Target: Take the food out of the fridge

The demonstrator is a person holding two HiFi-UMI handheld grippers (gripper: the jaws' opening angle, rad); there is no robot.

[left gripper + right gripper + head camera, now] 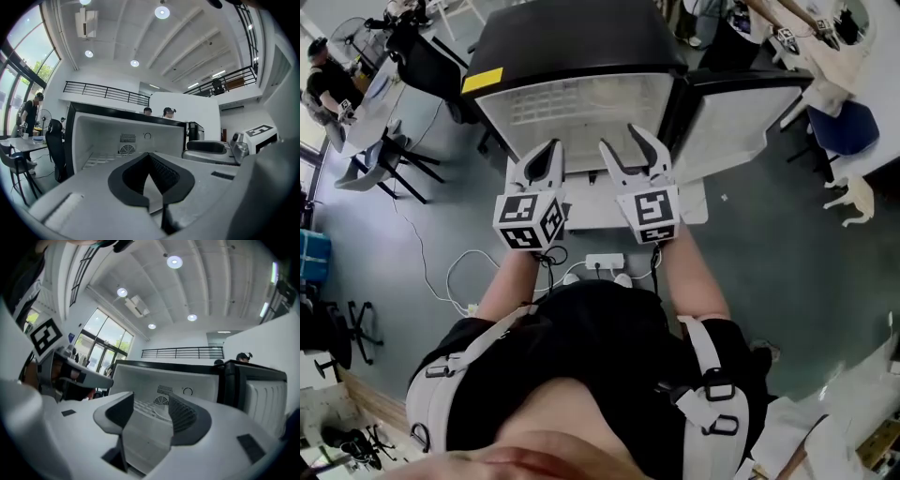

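A small black fridge (581, 103) stands open on the floor in front of me, its door (741, 117) swung out to the right. Its white inside (126, 136) (164, 380) shows a wire shelf and a round vent in the back wall; no food shows in any view. My left gripper (548, 148) (149, 157) is held level before the opening, its fingertips together with nothing between them. To its right, my right gripper (630, 142) (151, 401) is open, with only the fridge floor in the gap.
A white power strip (603, 262) with cables lies on the floor between me and the fridge. Chairs (389, 159) and a desk with a seated person are at the left, a blue chair (844, 127) at the right. Two people (168, 112) stand behind the fridge.
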